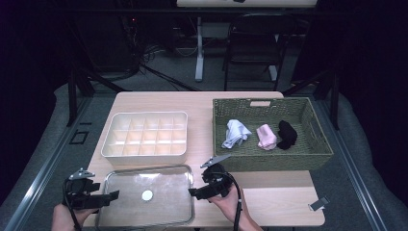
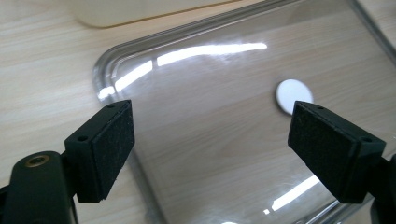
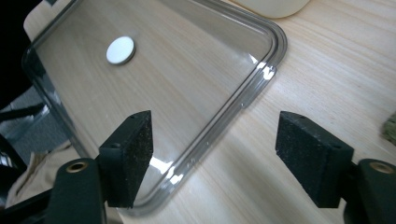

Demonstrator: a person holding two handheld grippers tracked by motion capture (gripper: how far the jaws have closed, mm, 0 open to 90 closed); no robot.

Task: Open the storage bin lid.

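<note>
A clear plastic lid (image 1: 144, 169) lies flat at the table's front left, with a small white disc (image 1: 147, 195) at its middle. My left gripper (image 1: 113, 195) hangs at the lid's left edge, jaws open and empty. In the left gripper view the pads stand wide apart above the lid's rim (image 2: 105, 65), with the disc (image 2: 292, 94) beyond the right pad. My right gripper (image 1: 192, 192) is at the lid's right edge, also open. In the right gripper view its jaws straddle the rim (image 3: 275, 42) from above without touching it, and the disc (image 3: 120, 50) lies farther off.
A cream divided box (image 1: 144, 114) stands just behind the lid. To the right, a woven basket (image 1: 269, 161) holds a pale blue cloth (image 1: 235, 133), a pink one (image 1: 266, 136) and a black one (image 1: 286, 134). A small grey clip (image 1: 319, 203) lies near the front right corner.
</note>
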